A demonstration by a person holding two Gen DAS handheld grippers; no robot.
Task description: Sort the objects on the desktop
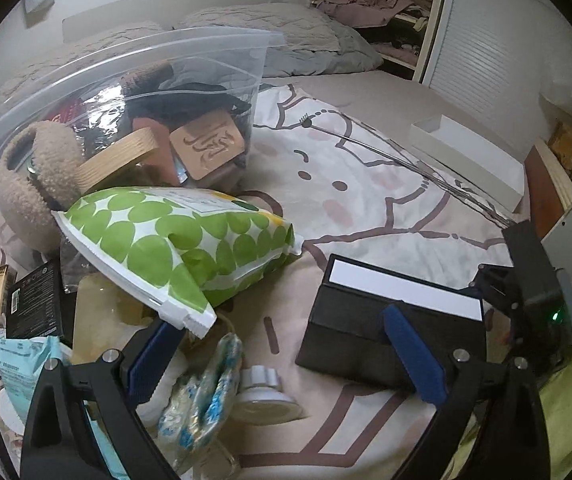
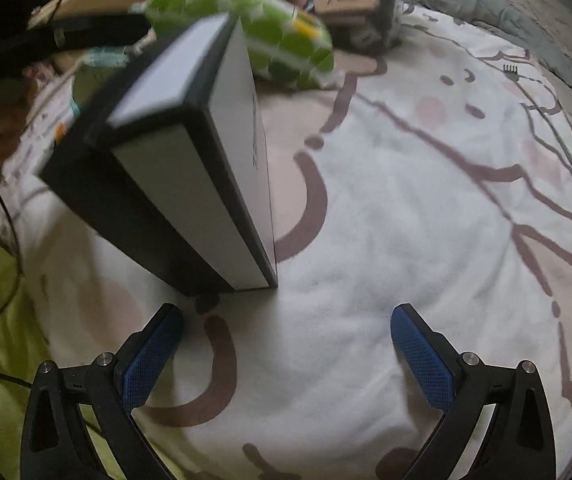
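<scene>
A black and white box [image 1: 389, 320] lies on the cartoon-print sheet [image 1: 365, 200]; in the right wrist view the box [image 2: 190, 168] is just ahead and left of my open, empty right gripper [image 2: 286, 340]. My left gripper [image 1: 282, 340] is open and empty, its right finger over the box's near edge. A green-dotted pouch [image 1: 174, 240] lies left of the box, also in the right wrist view [image 2: 270, 36]. A clear plastic bin [image 1: 134, 92] behind it holds a wooden stamp block [image 1: 206, 144] and dark items.
A plush toy [image 1: 34, 184] leans by the bin. Small packets [image 1: 206, 388], a white cap [image 1: 262, 396] and dark boxes [image 1: 34, 300] crowd the near left. A white tray [image 1: 465, 156] sits far right. Thin wire stems [image 1: 405, 160] cross the sheet.
</scene>
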